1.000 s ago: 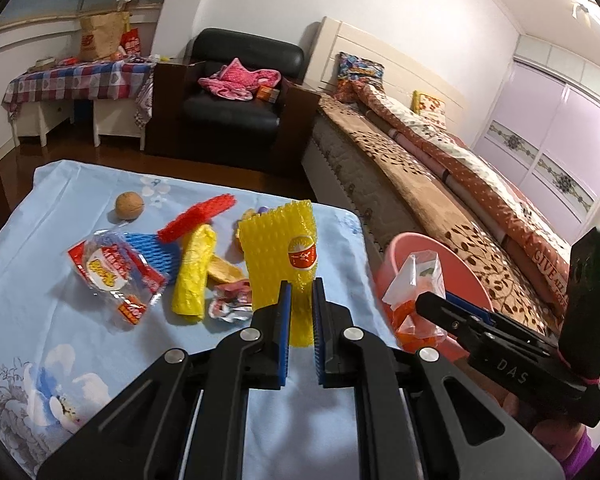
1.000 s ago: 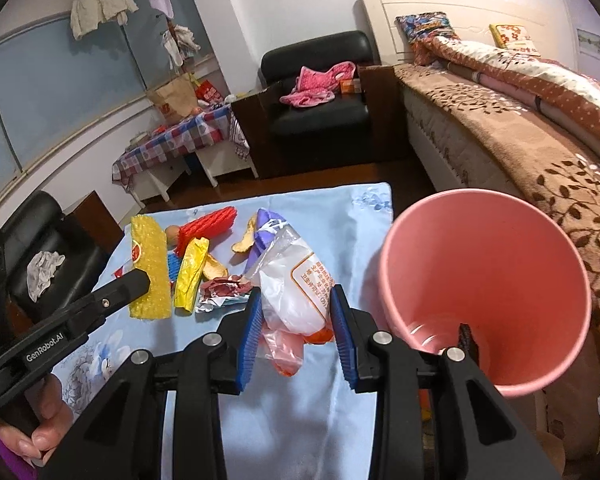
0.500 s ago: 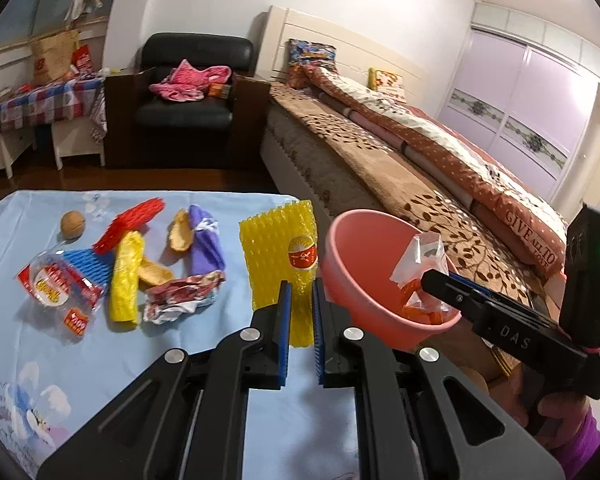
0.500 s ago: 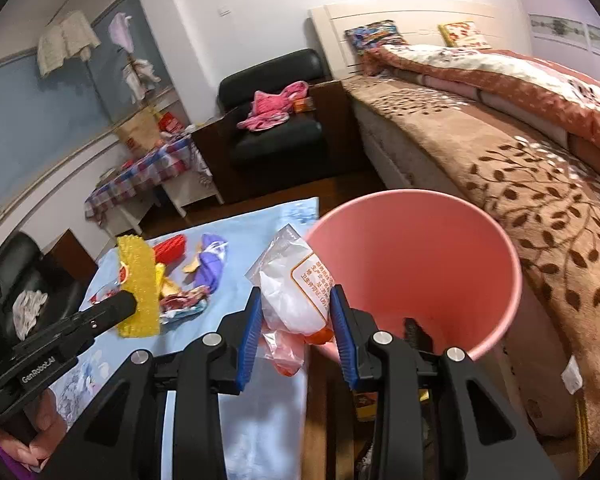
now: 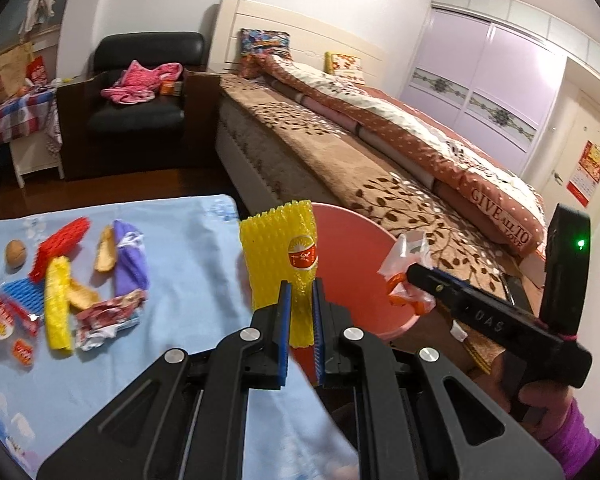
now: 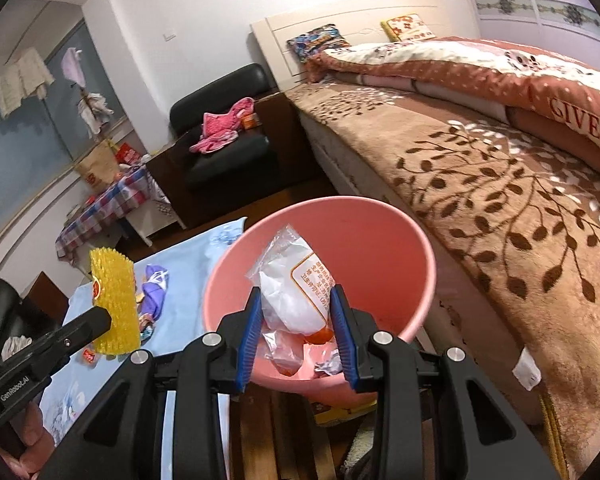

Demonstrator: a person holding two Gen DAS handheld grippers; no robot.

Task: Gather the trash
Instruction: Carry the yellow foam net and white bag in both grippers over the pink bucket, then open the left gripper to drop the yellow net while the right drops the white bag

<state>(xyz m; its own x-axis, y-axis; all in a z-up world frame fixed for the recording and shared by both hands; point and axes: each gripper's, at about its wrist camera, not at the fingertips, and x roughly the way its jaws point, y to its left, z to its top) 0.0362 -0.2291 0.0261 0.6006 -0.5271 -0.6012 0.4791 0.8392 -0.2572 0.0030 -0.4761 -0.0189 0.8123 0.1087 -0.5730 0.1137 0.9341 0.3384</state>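
A black armchair (image 5: 140, 92) with pink clothing (image 5: 140, 80) stood upper left. A bed (image 5: 360, 152) under a brown leaf-patterned cover filled the centre. Lilac wardrobe doors (image 5: 480, 80) occupied the upper right.

surface: low top under a pale blue floral cloth (image 5: 188, 248)
on it, left: brown round nut (image 5: 16, 253), red foam net (image 5: 60, 248), blue foam net (image 5: 22, 294), yellow foam net sleeve (image 5: 58, 308)
on it, middle: purple wrapper (image 5: 130, 258), crumpled foil wrapper (image 5: 108, 316)

Left gripper (image 5: 300, 316) fingers nearly closed, clamping; right gripper (image 6: 296, 336) fingers partly apart, clamping; both angled downward.
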